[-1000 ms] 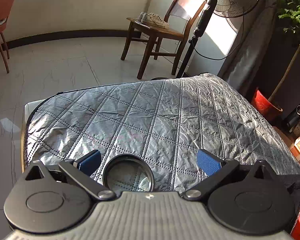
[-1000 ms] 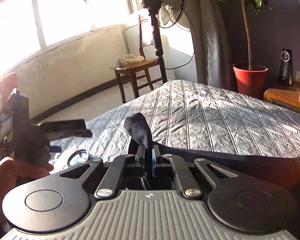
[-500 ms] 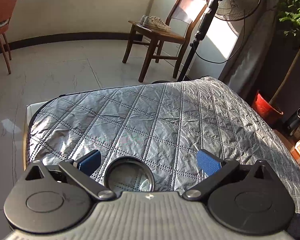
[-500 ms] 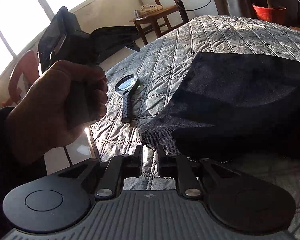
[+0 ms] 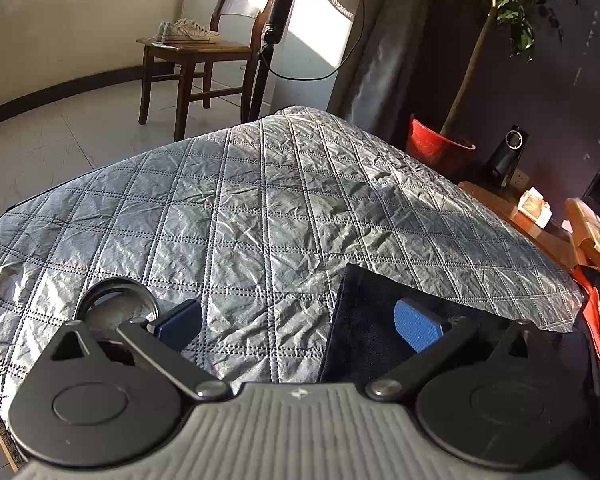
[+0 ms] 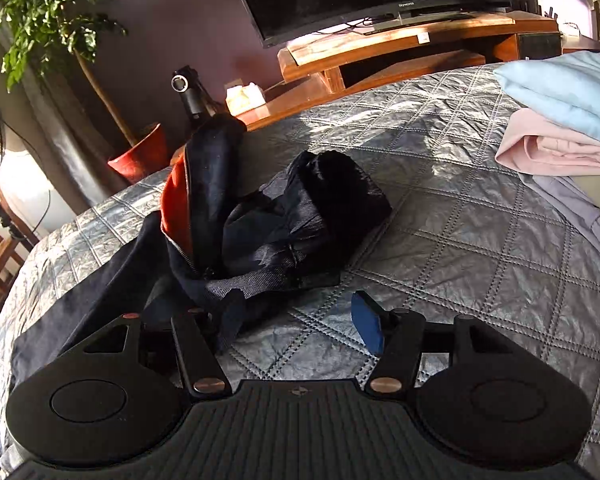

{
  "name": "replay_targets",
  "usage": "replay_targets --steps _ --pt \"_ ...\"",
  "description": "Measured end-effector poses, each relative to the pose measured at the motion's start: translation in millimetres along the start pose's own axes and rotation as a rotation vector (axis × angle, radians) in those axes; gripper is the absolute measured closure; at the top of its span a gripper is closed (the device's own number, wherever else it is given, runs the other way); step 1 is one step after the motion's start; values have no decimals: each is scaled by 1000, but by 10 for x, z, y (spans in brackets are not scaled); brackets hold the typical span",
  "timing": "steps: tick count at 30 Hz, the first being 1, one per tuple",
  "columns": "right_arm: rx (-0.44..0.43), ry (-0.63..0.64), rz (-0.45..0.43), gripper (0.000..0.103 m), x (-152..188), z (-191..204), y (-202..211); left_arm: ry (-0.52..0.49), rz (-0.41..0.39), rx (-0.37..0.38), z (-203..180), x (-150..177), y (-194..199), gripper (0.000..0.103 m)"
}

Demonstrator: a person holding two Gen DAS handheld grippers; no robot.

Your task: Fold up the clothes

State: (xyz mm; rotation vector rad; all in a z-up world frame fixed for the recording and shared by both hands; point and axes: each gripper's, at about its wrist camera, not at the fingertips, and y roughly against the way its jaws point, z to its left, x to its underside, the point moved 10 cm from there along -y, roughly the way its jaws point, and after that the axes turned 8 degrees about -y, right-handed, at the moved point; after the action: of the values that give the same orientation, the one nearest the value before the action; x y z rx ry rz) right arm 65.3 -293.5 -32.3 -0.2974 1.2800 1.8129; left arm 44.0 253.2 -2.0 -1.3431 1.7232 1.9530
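A dark navy jacket (image 6: 284, 220) with an orange lining (image 6: 176, 204) lies crumpled on the quilted grey cover (image 6: 460, 240). One flat dark panel of it stretches toward the lower left. My right gripper (image 6: 300, 320) stands open just in front of the heap, its left finger over the fabric's edge and nothing held. In the left wrist view a flat corner of the dark garment (image 5: 364, 312) lies under the right fingertip (image 5: 418, 330). My left gripper (image 5: 300, 324) is open above the cover (image 5: 260, 208), holding nothing.
A magnifying glass (image 5: 116, 300) lies by the left gripper's left finger. Folded light blue (image 6: 564, 88) and pink (image 6: 552, 148) clothes are stacked at the right. Beyond the cover stand a TV on a wooden stand (image 6: 380, 44), a red plant pot (image 5: 436, 148), a fan and a wooden chair (image 5: 192, 64).
My right gripper, shut on dark fabric a second ago, has let go, opened and turned toward the jacket heap. My left gripper stayed open and swung right, bringing the dark garment into view.
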Motion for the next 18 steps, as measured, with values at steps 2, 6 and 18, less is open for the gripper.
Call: replay_targets --steps 2,6,18 --pt "-1 49 -10 33 8 -28 -68 -32 13 26 -149 40 -20 1" --pt "-40 120 14 28 11 33 -223 -103 44 69 -432 137 -65 1" --pt "-167 69 -258 68 -1249 459 -381 -257 158 96 -860 466 -235 1"
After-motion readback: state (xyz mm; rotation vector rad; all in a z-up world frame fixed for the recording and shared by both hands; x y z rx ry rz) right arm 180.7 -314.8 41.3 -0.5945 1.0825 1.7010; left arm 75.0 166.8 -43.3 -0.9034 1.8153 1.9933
